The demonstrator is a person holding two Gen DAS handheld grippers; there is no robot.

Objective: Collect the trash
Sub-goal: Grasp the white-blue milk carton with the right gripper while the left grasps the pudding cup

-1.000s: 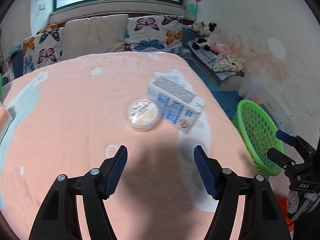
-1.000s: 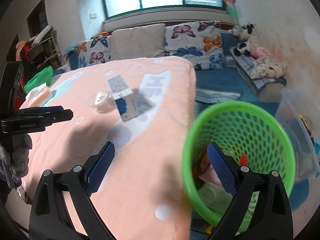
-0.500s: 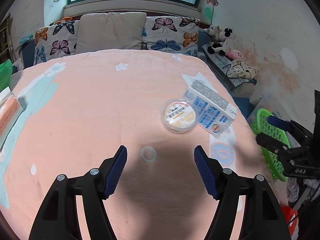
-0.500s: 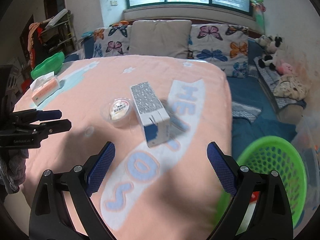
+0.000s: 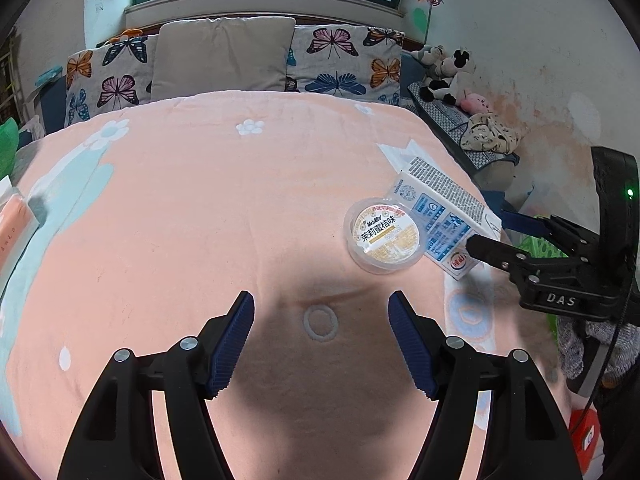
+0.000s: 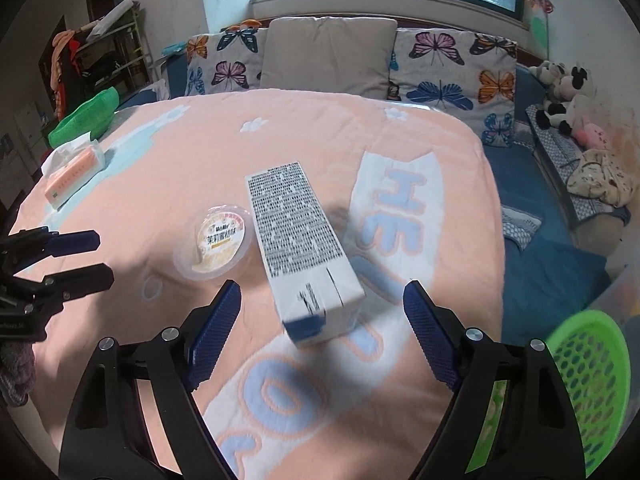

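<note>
Swinging in from the green basket point(image 6: 592, 376), my right gripper point(image 6: 320, 320) now has the milk carton point(image 6: 300, 240) at 12 o'clock, its near end between spread jaws that have just been narrowing, pads not touching. Its long axis runs away toward 11. My left gripper point(image 5: 320, 336), spread and empty, sits farther off. Beside the carton on the bed point(image 5: 200, 200), the pudding cup point(image 5: 384, 236) reads "茉莉蜜桔味".

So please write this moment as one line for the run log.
stage: reaching for carton | right gripper: open, jaws just been closing, carton end between, untouched | left gripper: open, empty | cup: beside carton | basket: off bed
</note>
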